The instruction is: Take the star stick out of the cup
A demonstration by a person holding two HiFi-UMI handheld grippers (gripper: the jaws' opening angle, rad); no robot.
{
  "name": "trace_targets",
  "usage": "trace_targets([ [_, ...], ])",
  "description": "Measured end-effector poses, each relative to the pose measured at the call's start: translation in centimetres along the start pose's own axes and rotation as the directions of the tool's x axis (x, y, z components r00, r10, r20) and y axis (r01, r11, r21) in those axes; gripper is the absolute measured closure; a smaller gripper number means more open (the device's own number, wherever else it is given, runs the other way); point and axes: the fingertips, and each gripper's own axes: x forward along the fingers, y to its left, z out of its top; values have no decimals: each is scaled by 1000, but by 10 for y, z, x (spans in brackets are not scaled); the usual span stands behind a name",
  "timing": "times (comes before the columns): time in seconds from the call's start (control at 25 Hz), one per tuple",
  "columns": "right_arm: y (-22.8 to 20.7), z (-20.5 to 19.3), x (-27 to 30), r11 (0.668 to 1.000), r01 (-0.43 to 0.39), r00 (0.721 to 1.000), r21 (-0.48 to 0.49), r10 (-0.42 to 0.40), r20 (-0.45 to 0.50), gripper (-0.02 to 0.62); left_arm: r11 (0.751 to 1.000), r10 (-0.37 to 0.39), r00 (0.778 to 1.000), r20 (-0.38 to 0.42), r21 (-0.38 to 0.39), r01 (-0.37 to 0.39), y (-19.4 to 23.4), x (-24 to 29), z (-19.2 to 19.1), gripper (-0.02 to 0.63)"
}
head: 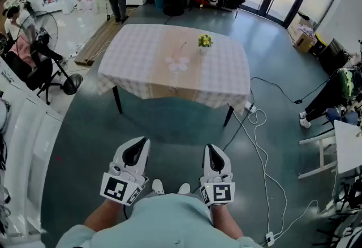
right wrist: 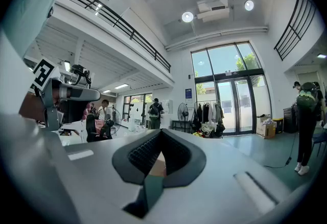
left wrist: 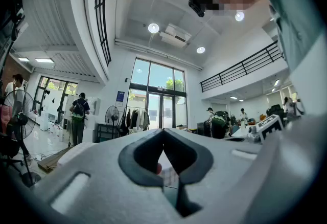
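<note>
A standing fan (head: 37, 29) is at the far left of the room. The left gripper (head: 139, 144) is held near the person's body, low in the head view. Its jaws are closed tip to tip with nothing between them. A table (head: 141, 54) with a checked cloth stands farther off, with open floor between it and both grippers. A pale flower-shaped piece (head: 177, 63) lies near the table's middle. Just right of it and a little farther back is the cup (head: 204, 48). The yellow-green star stick (head: 205, 41) shows above the cup's rim, too small to see in detail. It is well apart from both grippers, ahead of them and nearer the right one's line. The right gripper (head: 212, 149) is level with the left one, its jaws also pressed together and empty. A white cable (head: 260, 145) trails over the floor at the right.
</note>
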Motion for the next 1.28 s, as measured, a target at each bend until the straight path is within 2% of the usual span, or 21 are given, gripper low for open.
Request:
trace_targets([
  [0.44,-3,0,5,1000,5,1000,-4,-5,8,600,1000,-7,1000,4,1,7,2,6,-1,601],
  [0.72,-1,1,10,999,-31,999,35,30,13,598,1000,-10,1000,1,-1,10,2,11,-2,601],
  [1.12,4,2,12,999,-29,1000,14,29,5,598,1000,-8,1000,3,-4,8,6,8,-2,601],
  [1.28,7,2,12,998,-52,999,20,52,10,598,1000,-10,1000,7,-6,10,6,7,0,601],
])
